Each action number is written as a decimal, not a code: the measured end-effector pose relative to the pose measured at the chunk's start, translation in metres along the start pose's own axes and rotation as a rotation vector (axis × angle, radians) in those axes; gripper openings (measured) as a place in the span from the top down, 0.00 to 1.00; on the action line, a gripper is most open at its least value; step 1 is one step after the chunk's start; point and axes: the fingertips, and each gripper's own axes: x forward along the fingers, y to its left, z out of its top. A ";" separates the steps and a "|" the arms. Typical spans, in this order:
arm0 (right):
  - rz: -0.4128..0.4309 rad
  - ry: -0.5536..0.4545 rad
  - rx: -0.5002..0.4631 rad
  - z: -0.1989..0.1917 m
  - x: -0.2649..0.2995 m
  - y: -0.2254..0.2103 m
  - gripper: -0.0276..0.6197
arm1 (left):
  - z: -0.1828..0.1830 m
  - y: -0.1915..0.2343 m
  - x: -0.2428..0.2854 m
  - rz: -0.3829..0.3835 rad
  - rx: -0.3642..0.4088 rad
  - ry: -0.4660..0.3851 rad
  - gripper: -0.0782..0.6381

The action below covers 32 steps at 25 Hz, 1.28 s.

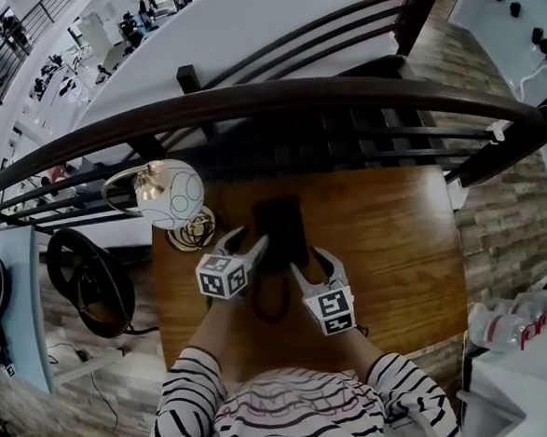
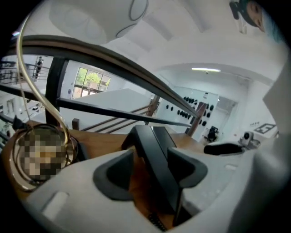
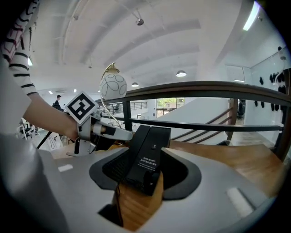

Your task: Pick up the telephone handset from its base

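A black telephone [image 1: 280,229] lies on the wooden table [image 1: 397,251], its handset [image 2: 157,154] resting along the base. My left gripper [image 1: 247,241] sits at the phone's near left side. Its jaws stand open around the handset, with bare wood showing beside the left pad [image 2: 113,175]. My right gripper [image 1: 309,262] hovers at the phone's near right corner, open. In the right gripper view the phone [image 3: 148,152] lies ahead between the wide pads of the right gripper [image 3: 148,175], untouched by them. The left gripper's finger [image 3: 113,133] rests against the phone's left edge.
A globe lamp [image 1: 169,194] with a gold ring base stands at the table's left, close to the left gripper. The phone's cord [image 1: 272,302] loops toward me. A dark railing [image 1: 247,103] runs behind the table. The wood right of the phone is bare.
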 end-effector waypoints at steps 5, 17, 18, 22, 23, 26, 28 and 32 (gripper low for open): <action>0.017 0.045 -0.019 -0.016 0.022 -0.003 0.65 | -0.008 0.012 0.010 -0.003 -0.052 0.017 0.56; 0.035 0.120 -0.046 -0.046 0.052 -0.006 0.65 | -0.022 0.006 0.032 -0.136 -0.257 0.072 0.58; 0.032 0.121 -0.049 -0.046 0.052 -0.007 0.66 | -0.021 0.005 0.033 -0.148 -0.271 0.075 0.61; 0.022 0.112 -0.079 -0.050 0.053 -0.007 0.67 | -0.022 0.003 0.035 -0.176 -0.311 0.071 0.68; 0.017 0.108 -0.083 -0.050 0.053 -0.007 0.67 | -0.023 0.004 0.035 -0.180 -0.318 0.071 0.68; -0.005 0.104 -0.093 -0.051 0.054 -0.009 0.69 | -0.024 0.004 0.035 -0.193 -0.345 0.073 0.70; -0.016 0.105 -0.110 -0.051 0.053 -0.009 0.69 | -0.023 0.004 0.035 -0.200 -0.358 0.075 0.71; -0.038 0.114 -0.157 -0.052 0.055 -0.008 0.69 | -0.021 0.004 0.031 -0.209 -0.369 0.082 0.74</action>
